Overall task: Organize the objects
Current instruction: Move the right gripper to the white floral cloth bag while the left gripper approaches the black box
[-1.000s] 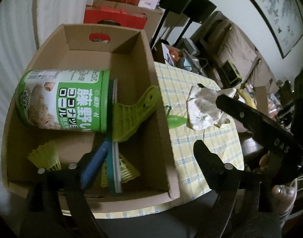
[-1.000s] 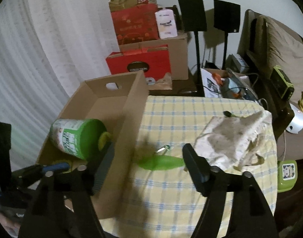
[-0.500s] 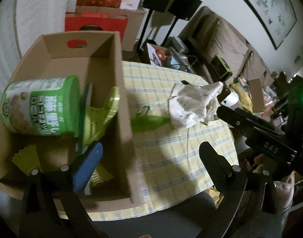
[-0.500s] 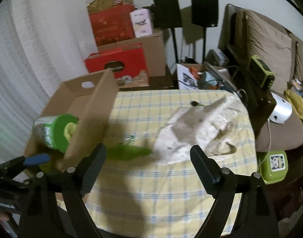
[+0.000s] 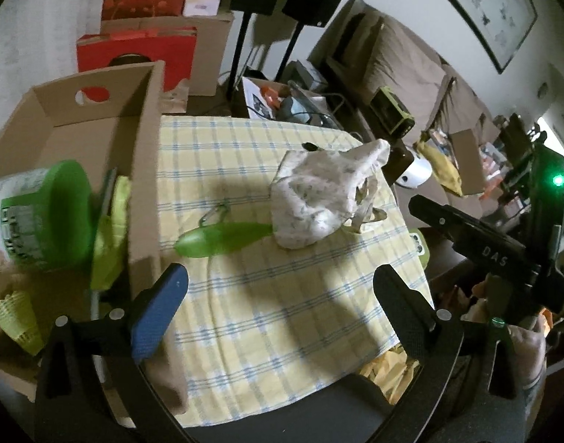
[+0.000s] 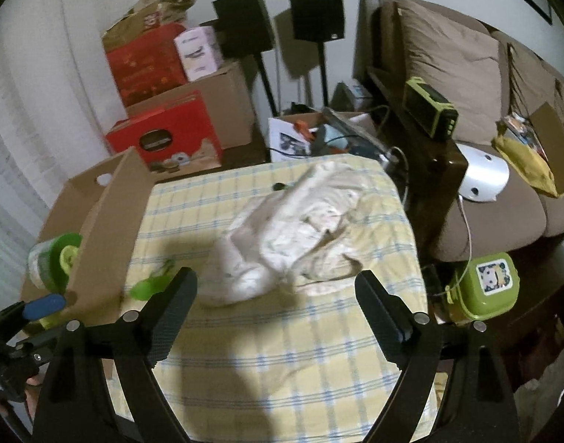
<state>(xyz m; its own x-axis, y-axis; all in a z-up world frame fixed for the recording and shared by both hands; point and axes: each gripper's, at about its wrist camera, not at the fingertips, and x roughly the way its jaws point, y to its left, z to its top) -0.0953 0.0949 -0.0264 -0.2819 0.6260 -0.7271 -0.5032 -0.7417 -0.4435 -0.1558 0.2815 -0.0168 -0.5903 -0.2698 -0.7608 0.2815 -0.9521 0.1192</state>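
A cardboard box [image 5: 145, 140] stands on the left of the checked tablecloth [image 5: 282, 295]. In it lie a green canister [image 5: 38, 217], a green clip [image 5: 110, 236] and a yellow shuttlecock [image 5: 17, 317]. On the cloth lie a green spoon-shaped item [image 5: 222, 238] with a metal carabiner [image 5: 213, 214] and a crumpled white cloth bag [image 5: 326, 195]. My left gripper [image 5: 282, 306] is open and empty above the cloth near the box's right wall. My right gripper [image 6: 278, 310] is open and empty, in front of the bag [image 6: 300, 229]. The box [image 6: 104, 229] and green item [image 6: 149, 284] are at its left.
Red and brown boxes [image 6: 163, 110] and two black speakers on stands [image 6: 278, 18] stand behind the table. A brown sofa [image 6: 466, 74] with clutter is on the right. A green lidded container [image 6: 485, 284] sits off the table's right edge.
My left gripper has moved right, from over the box to over the tablecloth. My right gripper has moved right towards the white bag. Both stay open.
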